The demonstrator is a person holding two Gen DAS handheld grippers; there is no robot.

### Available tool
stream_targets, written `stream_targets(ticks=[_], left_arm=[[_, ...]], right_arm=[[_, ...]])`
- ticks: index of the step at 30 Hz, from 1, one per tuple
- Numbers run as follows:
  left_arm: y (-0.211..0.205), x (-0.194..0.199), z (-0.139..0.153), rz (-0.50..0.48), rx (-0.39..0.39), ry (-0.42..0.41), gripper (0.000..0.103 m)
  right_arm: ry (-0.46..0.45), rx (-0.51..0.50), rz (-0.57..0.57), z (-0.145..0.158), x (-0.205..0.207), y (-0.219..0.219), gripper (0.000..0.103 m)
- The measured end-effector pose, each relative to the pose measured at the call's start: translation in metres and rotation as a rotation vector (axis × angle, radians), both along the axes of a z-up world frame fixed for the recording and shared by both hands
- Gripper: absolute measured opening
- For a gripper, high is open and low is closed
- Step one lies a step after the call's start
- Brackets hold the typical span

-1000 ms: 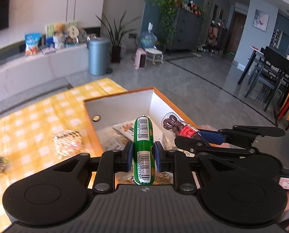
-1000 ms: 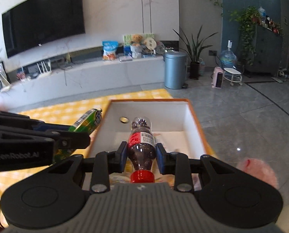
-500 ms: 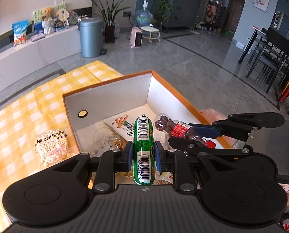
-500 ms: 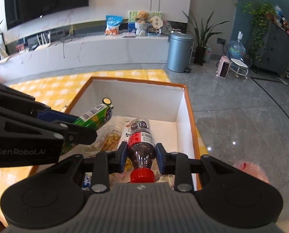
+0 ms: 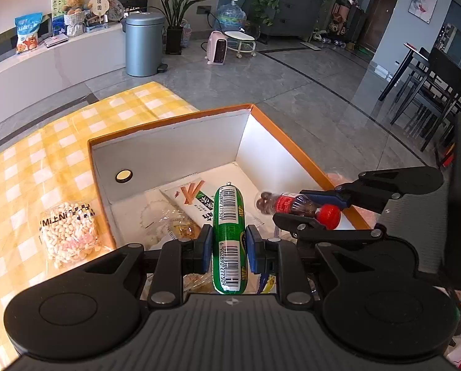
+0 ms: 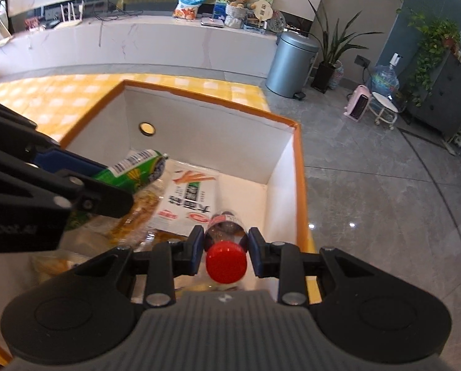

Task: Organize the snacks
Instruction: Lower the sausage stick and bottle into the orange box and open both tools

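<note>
Orange-rimmed box (image 5: 292,142) is the drop point: the left tool (image 5: 229,244) grips a green sausage (image 5: 229,235) above it, the right tool (image 6: 226,255) grips a cola bottle (image 6: 226,247) beside. Next, lower and release both inside the box.

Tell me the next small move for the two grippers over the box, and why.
Probably lower both a little further and let go. The left gripper is shut on the green sausage, the right gripper on the cola bottle, and both hang inside the orange-rimmed box, just above the snack packets.
</note>
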State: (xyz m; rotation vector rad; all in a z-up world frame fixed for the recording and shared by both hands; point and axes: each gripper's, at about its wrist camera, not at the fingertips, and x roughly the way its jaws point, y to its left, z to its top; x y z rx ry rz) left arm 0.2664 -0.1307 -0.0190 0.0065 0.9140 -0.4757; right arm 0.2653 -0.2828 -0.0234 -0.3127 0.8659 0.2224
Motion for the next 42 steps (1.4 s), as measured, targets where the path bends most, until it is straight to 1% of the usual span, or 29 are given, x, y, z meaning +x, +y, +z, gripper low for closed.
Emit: stream_targets(ticks=[5, 9, 12, 13, 17, 21, 23, 26, 27, 29, 32, 36, 42], left_arm=[[-0.005, 0.002, -0.001, -0.009, -0.016, 0.008, 0.025], [-0.012, 0.005, -0.005, -0.018, -0.020, 0.026, 0.025], [-0.017, 0.007, -0.008, -0.026, -0.021, 0.040, 0.025], [-0.018, 0.008, -0.009, -0.027, -0.021, 0.043, 0.025], [-0.026, 0.016, -0.016, -0.018, -0.030, 0.076, 0.025], [-0.033, 0.025, -0.026, -0.004, -0.053, 0.123, 0.025], [-0.036, 0.028, -0.030, -0.003, -0.061, 0.142, 0.025], [-0.039, 0.032, -0.039, 0.017, -0.047, 0.165, 0.025], [-0.040, 0.033, -0.042, 0.024, -0.042, 0.171, 0.025], [-0.041, 0.034, -0.046, 0.029, -0.047, 0.184, 0.025], [-0.040, 0.033, -0.044, 0.031, -0.051, 0.181, 0.025], [-0.038, 0.031, -0.042, 0.027, -0.055, 0.185, 0.025], [-0.032, 0.022, -0.032, 0.023, -0.057, 0.172, 0.026]], right_arm=[[0.057, 0.015, -0.048, -0.005, 0.012, -0.011, 0.030], [0.034, 0.062, -0.058, 0.001, 0.009, -0.022, 0.030], [0.021, 0.080, -0.072, 0.005, 0.005, -0.029, 0.030], [0.015, 0.083, -0.081, 0.007, 0.003, -0.032, 0.028], [-0.018, 0.156, -0.104, 0.014, -0.010, -0.041, 0.029], [-0.026, 0.127, -0.069, 0.010, -0.019, -0.038, 0.030], [-0.004, 0.137, -0.066, 0.006, -0.017, -0.041, 0.030], [-0.004, 0.159, -0.064, 0.006, -0.015, -0.045, 0.031], [-0.006, 0.156, -0.062, 0.006, -0.015, -0.043, 0.032], [-0.011, 0.150, -0.051, 0.004, -0.015, -0.040, 0.037], [-0.017, 0.137, -0.041, 0.002, -0.016, -0.037, 0.038], [-0.015, 0.144, -0.045, 0.002, -0.016, -0.038, 0.038], [0.006, 0.161, -0.054, 0.004, -0.017, -0.038, 0.044]])
